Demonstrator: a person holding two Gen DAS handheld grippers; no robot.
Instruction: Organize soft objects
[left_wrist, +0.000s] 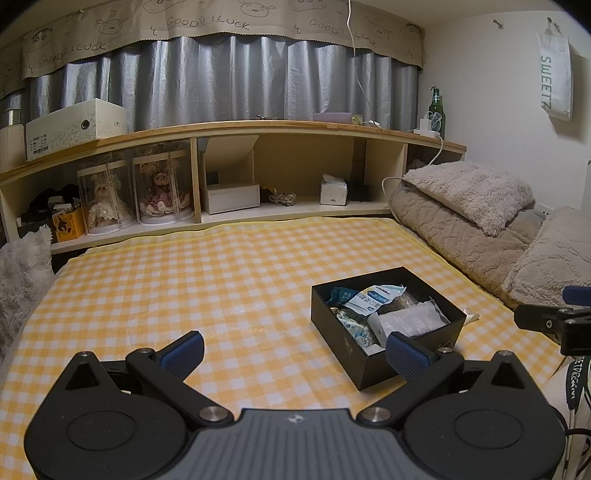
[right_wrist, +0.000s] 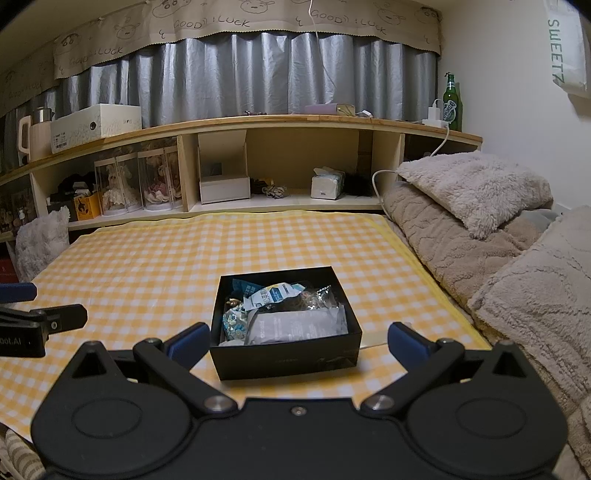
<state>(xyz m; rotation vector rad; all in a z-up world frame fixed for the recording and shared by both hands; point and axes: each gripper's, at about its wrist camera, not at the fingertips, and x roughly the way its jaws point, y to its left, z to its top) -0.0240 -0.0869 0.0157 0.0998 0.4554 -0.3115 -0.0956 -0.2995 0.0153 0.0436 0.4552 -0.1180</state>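
Box (right_wrist: 284, 354) is sitting at twelve o'clock of my right gripper (right_wrist: 297, 341), packets (right_wrist: 295, 321) already piled inside. I am holding both grippers released and empty; left gripper (left_wrist: 295, 356) is hanging beside, box at two o'clock.

what you can't make out from here

the black box (right_wrist: 284, 356) hides the lower part of its packets (right_wrist: 291, 325) behind its near wall; their print is too small for you to read. your right gripper (left_wrist: 554, 325) is cut off by the left wrist view's edge, and the hanging bag (right_wrist: 567, 44) is cropped at the right wrist view's edge.
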